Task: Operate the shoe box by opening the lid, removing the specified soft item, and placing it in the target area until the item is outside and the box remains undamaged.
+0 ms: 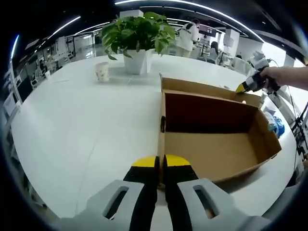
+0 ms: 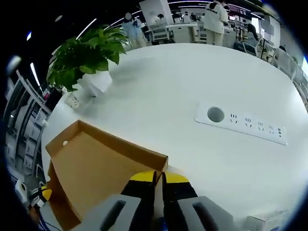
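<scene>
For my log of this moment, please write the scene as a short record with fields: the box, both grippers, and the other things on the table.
box: brown cardboard shoe box, open, on the white table
box contents: the visible inside looks empty
lid: flap raised on the box's far side
left gripper: jaws together at the near box wall
right gripper: jaws together at the lid's edge; a grip on it cannot be confirmed
plant: potted plant beyond the box
cup: paper cup beside the plant
power strip: white socket panel set in the table

Matt cardboard shoe box (image 1: pixel 216 154), glossy table (image 1: pixel 86 125)
</scene>
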`<action>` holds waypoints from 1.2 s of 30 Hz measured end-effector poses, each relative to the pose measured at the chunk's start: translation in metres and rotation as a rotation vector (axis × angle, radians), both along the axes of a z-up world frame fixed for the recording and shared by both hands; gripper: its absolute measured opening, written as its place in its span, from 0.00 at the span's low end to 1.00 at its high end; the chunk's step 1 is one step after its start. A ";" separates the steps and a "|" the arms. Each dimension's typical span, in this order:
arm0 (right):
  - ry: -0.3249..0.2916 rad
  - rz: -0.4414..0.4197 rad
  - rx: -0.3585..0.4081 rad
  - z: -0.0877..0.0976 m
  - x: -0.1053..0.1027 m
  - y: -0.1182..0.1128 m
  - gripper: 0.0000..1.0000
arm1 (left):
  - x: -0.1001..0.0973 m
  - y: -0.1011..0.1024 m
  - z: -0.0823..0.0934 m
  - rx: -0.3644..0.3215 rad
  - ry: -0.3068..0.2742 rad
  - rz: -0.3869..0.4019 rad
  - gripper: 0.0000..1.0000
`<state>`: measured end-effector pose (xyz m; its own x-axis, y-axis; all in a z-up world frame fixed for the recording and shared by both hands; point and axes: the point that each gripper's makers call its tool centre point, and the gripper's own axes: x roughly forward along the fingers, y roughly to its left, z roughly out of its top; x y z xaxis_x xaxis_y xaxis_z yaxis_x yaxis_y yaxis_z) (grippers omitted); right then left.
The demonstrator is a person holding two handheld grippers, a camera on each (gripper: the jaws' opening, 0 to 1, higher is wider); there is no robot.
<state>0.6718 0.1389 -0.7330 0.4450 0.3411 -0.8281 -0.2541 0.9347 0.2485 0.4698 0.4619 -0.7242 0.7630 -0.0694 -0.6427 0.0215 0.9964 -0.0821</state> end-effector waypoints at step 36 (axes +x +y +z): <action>-0.075 -0.063 0.010 0.035 -0.001 -0.003 0.00 | 0.000 -0.001 -0.001 -0.021 0.007 0.010 0.02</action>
<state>0.6706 0.1358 -0.6978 0.5263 0.3184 -0.7884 -0.2128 0.9470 0.2404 0.4693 0.4612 -0.7253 0.7591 -0.0750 -0.6466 0.0106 0.9946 -0.1029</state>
